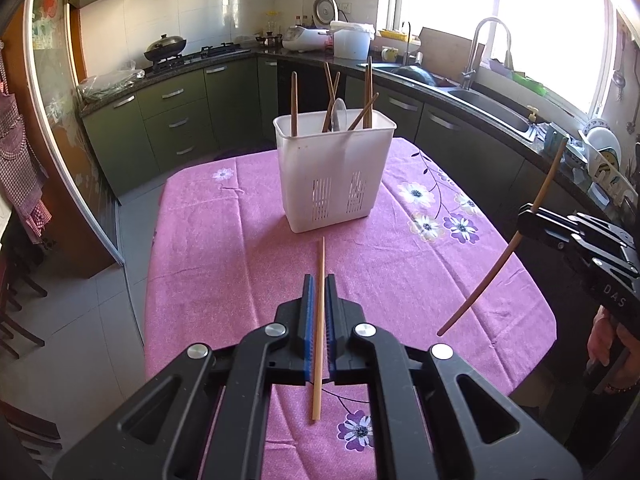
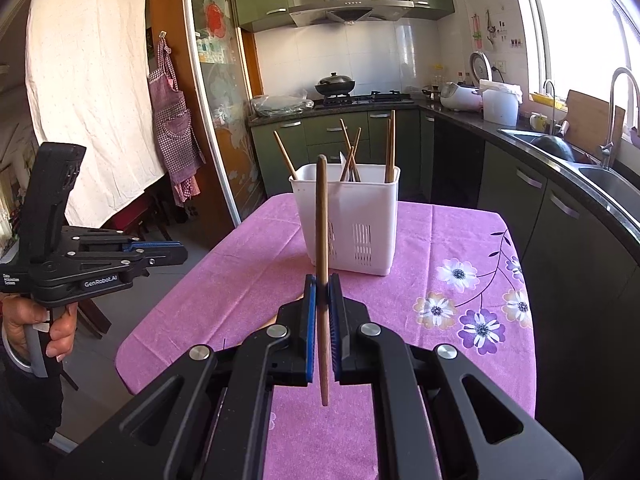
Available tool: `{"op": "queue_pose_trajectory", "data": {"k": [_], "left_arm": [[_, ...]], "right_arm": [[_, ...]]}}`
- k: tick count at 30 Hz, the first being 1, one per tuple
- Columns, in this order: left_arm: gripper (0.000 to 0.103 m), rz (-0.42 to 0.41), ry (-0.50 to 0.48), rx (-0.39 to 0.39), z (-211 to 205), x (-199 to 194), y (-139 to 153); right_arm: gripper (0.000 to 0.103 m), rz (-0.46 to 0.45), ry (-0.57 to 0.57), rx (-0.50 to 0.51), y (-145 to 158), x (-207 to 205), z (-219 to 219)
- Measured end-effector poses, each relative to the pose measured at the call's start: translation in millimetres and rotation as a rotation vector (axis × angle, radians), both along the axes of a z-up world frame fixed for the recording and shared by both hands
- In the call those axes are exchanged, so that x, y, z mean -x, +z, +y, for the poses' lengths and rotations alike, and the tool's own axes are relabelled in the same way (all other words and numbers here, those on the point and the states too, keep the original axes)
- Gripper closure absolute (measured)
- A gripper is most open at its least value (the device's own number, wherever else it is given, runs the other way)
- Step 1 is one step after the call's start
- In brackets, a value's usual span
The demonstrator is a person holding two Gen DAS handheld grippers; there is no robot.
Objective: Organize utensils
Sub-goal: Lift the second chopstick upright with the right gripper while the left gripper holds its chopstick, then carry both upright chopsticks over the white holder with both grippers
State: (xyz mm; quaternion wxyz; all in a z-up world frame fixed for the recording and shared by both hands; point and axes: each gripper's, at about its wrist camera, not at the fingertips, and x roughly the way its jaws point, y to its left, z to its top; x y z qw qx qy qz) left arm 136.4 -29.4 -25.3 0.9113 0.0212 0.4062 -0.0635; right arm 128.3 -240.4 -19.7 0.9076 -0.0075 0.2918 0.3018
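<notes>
A white plastic utensil holder point(image 1: 334, 168) stands on the pink flowered tablecloth point(image 1: 224, 248), with several brown chopsticks and a pale spoon upright in it; it also shows in the right wrist view point(image 2: 348, 220). My left gripper point(image 1: 319, 280) is shut on a light wooden chopstick point(image 1: 319, 320), held above the table short of the holder. My right gripper point(image 2: 322, 280) is shut on a darker chopstick point(image 2: 322, 240), held nearly upright; from the left wrist view this gripper point(image 1: 528, 216) is at the right with its chopstick point(image 1: 492, 272) slanting down.
Green kitchen cabinets and a dark counter wrap around the table, with a sink point(image 1: 496, 112) and tap at the right, and a wok point(image 1: 165, 46) on the stove at the back. An apron point(image 2: 174, 120) hangs by a sliding door on the left.
</notes>
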Motion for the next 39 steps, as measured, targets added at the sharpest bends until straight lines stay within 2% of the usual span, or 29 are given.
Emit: {"op": "queue_pose_trajectory", "data": {"k": [1,2,3,4,5,8,10,12,18,22,24,30,33,39], "left_arm": [[0.098,0.022,-0.018,-0.009,-4,-7,-5],[0.091,0.055,-0.040,-0.006,-8,-17,-12],[0.073,0.098,-0.054,0.005,-10,-29,-21],[0.065,0.136,-0.057,0.009,-12,-42,-31],[0.063,0.166,-0.055,-0.006,-14,-55,-41],[0.064,0.246,-0.036,-0.083,-17,-92,-72],[0.067,0.302,-0.041,-0.102,-18,-111,-91],[0.080,0.360,-0.041,-0.104,-17,-123,-107],[0.080,0.446,-0.067,-0.132,-30,-136,-132],[0.082,0.473,-0.070,-0.150,-35,-139,-140],[0.096,0.479,-0.071,-0.143,-35,-140,-141],[0.097,0.472,-0.061,-0.110,-28,-136,-136],[0.097,0.418,-0.059,-0.073,-19,-124,-114],[0.097,0.249,-0.082,-0.028,-8,-77,-52]], "right_arm": [[0.096,0.001,0.000,-0.001,0,0,-1],[0.096,0.003,-0.001,-0.001,0,-1,-1],[0.096,0.004,-0.001,-0.001,0,-1,-2],[0.096,0.006,-0.001,-0.003,0,-1,-3],[0.096,0.006,-0.002,-0.004,0,-1,-4],[0.096,0.006,-0.010,-0.003,1,0,-9],[0.096,0.006,-0.016,-0.002,2,-1,-13],[0.096,0.005,-0.022,-0.004,3,-1,-16],[0.096,0.008,-0.028,-0.008,3,-1,-20],[0.096,0.013,-0.023,-0.011,3,-1,-20],[0.096,0.013,-0.022,-0.013,4,0,-20],[0.096,0.009,-0.026,-0.020,6,2,-22],[0.096,0.003,-0.031,-0.024,8,3,-25],[0.096,-0.008,-0.035,-0.033,12,8,-28]]}}
